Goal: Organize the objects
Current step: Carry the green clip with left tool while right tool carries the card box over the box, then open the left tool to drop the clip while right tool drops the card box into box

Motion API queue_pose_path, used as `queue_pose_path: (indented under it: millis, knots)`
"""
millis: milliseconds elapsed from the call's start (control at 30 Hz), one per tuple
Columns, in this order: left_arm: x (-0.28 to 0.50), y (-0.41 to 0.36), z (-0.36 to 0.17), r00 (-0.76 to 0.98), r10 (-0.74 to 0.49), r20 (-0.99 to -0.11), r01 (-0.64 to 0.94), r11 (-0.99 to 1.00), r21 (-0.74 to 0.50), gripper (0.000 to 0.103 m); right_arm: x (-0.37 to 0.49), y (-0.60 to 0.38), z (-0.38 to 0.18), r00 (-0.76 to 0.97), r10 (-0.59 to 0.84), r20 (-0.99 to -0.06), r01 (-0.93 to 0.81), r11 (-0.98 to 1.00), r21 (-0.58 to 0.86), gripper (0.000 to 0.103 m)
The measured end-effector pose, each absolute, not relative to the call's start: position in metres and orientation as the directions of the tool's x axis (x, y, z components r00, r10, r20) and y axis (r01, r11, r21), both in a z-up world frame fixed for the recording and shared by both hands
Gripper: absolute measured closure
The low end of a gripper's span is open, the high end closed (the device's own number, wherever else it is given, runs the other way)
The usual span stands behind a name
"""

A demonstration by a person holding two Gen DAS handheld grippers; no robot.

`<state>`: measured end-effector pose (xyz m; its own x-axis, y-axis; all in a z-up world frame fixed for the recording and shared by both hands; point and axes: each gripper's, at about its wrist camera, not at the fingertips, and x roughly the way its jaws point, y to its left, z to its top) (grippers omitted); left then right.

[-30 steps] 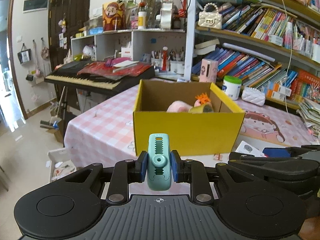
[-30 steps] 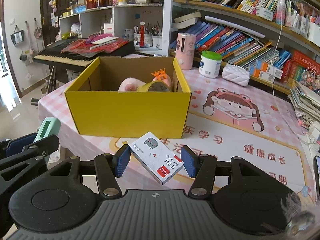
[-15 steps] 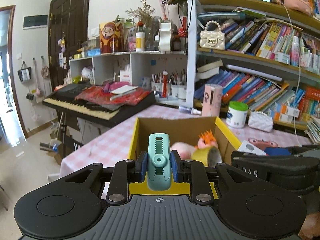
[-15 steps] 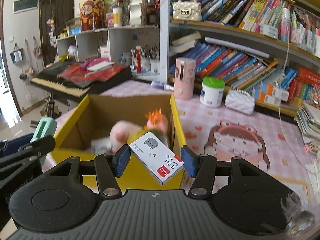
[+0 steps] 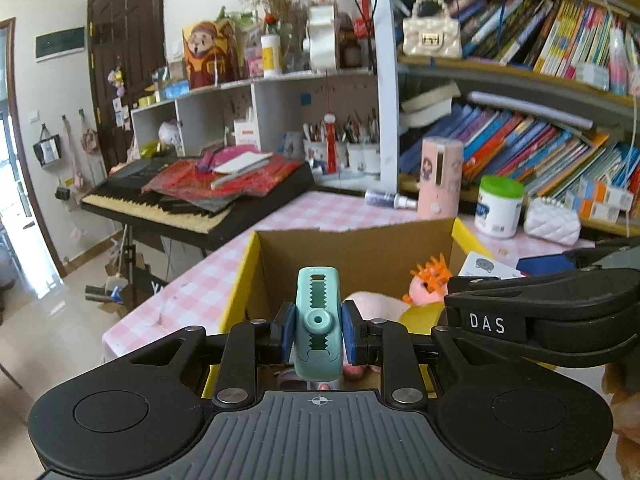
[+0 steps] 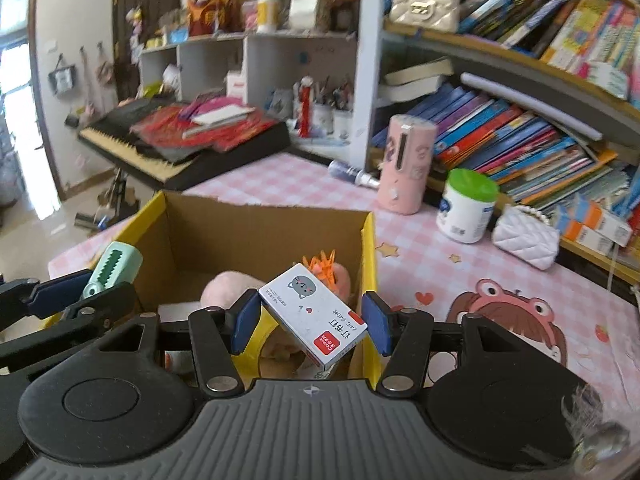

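Both tongs are loaded and hanging over the open yellow box (image 6: 370, 248) on the pink checked bench (image 6: 432, 256), which I'd guess is the drop spot, since soft toys (image 6: 236, 284) already sit inside.

The left tongs (image 5: 318, 330) are squeezed about as tight as they go on a mint-green clip (image 5: 318, 320), held upright with its toothed slot facing the camera. A narrow thing like that needs a tight pinch.

The right tongs (image 6: 308, 322) are roughly half open, clamped on a small white staple box (image 6: 314, 314), held at a slant so two corners meet the pads. It has a grey cat face, a red label, the characters "订书钉" and what looks like "24/6 640", but that's small.

"DAS" is printed on the side of the right tongs as seen from the left camera.

Next step is probably letting go of both over the box.
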<state>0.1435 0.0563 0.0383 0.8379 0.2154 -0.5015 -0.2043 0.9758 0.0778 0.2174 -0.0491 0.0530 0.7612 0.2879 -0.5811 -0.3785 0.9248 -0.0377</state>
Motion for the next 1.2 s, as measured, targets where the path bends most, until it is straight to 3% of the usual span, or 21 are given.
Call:
queue_pose_path:
  millis: [433,900,1200]
  knots:
    - [0.173,0.055,0.014,0.774,0.252,-0.580,-0.239,0.966,0.101,0.080,0.254,-0.037,0.024,0.663,0.319,-0.677,-0.487,0.871,-0.067,0.049]
    - [0.184,0.059,0.000,0.732,0.260,-0.630,-0.272,0.959,0.080,0.079,0.269,-0.031,0.021,0.640,0.350,-0.684,-0.535,0.842,-0.070,0.049]
    - [0.177,0.066,0.006,0.742,0.286,-0.606,-0.313,0.948,0.064,0.061,0.272,-0.029,0.019,0.628,0.347,-0.696,-0.516,0.856,-0.039,0.048]
